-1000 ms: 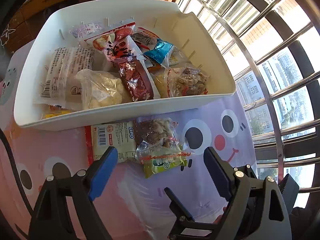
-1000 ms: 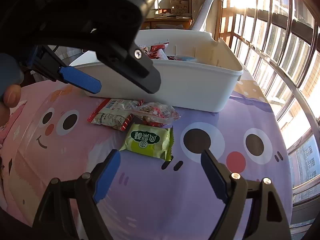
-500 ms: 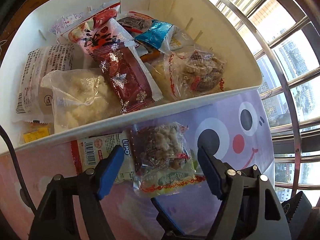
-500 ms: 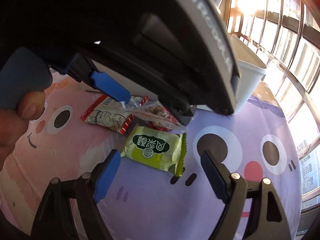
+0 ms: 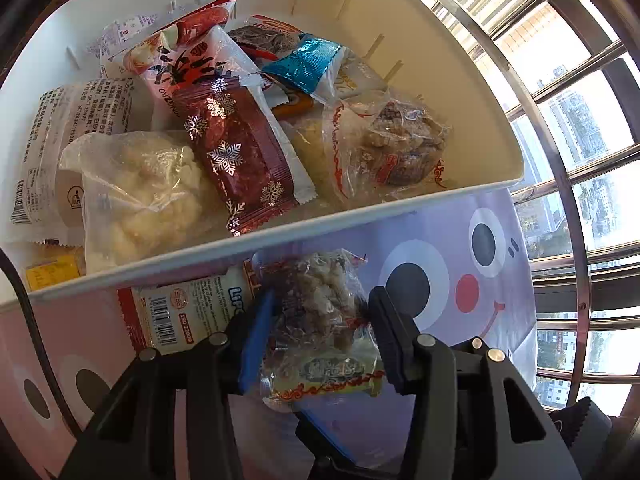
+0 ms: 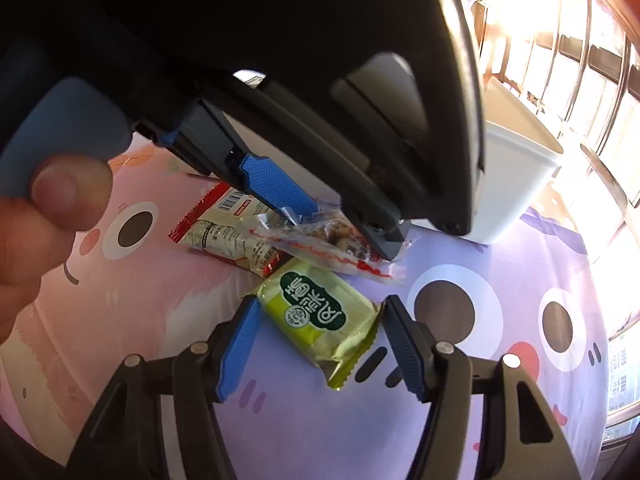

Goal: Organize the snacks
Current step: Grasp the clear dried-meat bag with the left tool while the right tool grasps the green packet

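White snack bin (image 5: 472, 92): open-topped, heaped with assorted wrapped packets. Clear nut-cluster packet (image 5: 320, 320), red-trimmed: on the cartoon cloth just outside the bin's near wall, overlapping the red-edged cracker packet (image 5: 184, 312) lying flat beside it. Green packet (image 6: 320, 316): flat on the cloth, angled, partly under the clear packet.

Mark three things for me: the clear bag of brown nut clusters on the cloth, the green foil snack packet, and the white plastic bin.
Clear bag of brown nut clusters (image 5: 320, 312), left wrist view: on its bulging middle.
Green foil snack packet (image 6: 320, 312), right wrist view: on its printed dark label.
White plastic bin (image 5: 360, 220), left wrist view: on its near rim.
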